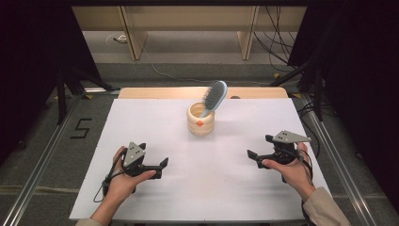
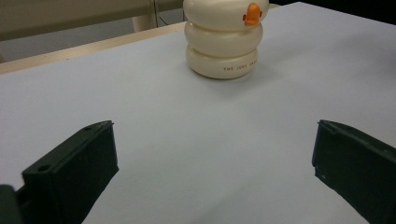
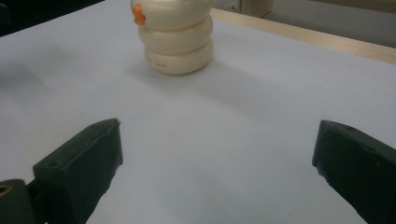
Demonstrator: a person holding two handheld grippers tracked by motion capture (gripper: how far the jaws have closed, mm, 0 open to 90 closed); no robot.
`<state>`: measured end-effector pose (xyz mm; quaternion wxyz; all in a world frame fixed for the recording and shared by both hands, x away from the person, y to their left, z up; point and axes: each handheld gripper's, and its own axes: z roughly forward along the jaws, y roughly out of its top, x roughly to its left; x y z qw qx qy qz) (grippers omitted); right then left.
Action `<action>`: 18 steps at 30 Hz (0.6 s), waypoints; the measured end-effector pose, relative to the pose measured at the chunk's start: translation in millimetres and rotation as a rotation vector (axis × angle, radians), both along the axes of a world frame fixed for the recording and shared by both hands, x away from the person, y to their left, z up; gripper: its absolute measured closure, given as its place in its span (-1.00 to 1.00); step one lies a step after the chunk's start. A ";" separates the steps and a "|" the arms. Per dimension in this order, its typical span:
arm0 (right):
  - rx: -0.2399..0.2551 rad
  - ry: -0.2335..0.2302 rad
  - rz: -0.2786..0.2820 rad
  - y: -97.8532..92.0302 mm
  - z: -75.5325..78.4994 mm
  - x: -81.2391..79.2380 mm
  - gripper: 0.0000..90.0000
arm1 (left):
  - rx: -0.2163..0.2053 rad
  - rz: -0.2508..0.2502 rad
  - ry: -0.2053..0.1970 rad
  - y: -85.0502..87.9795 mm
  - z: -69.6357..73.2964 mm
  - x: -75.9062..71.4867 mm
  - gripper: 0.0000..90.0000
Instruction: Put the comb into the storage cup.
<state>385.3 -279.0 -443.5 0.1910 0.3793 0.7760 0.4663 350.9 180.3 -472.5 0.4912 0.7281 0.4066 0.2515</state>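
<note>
A cream ribbed ceramic cup with an orange beak (image 1: 201, 120) holds a blue bristled hairbrush (image 1: 214, 97), ahead between both claws. Left claw (image 1: 157, 165) and right claw (image 1: 256, 156) gape wide, empty, over the white surface (image 1: 211, 188).

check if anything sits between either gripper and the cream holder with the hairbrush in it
Nothing visible does. Bare white table lies between the left gripper and the cream holder, and likewise between the right gripper and it. Both grippers are open and apart from the holder; the hairbrush leans out of its top.
</note>
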 end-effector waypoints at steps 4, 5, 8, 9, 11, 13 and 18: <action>0.002 -0.001 -0.003 -5.0 -1.8 -5.5 -0.94 | 0.003 -0.001 -0.001 0.6 0.3 -0.5 -1.00; 0.002 -0.003 -0.003 -6.4 -2.0 -7.1 -0.94 | 0.004 -0.002 0.000 0.7 0.3 -0.7 -1.00; 0.004 -0.005 -0.004 -10.0 -3.0 -11.3 -0.94 | 0.006 -0.001 -0.001 1.6 0.1 -0.7 -1.00; 0.005 -0.005 -0.004 -11.1 -3.8 -12.7 -0.94 | 0.005 0.001 -0.001 1.8 -0.1 -0.6 -1.00; 0.007 0.000 -0.004 -12.7 -5.4 -15.5 -0.93 | 0.003 0.001 -0.002 1.9 -0.1 -0.7 -1.00; 0.005 0.000 -0.007 -14.8 -6.0 -17.7 -0.93 | 0.003 0.001 -0.002 1.8 -0.4 -0.6 -1.00; 0.007 -0.007 -0.009 -18.9 -8.6 -22.8 -0.93 | 0.003 -0.001 -0.001 2.6 -0.6 -1.8 -1.00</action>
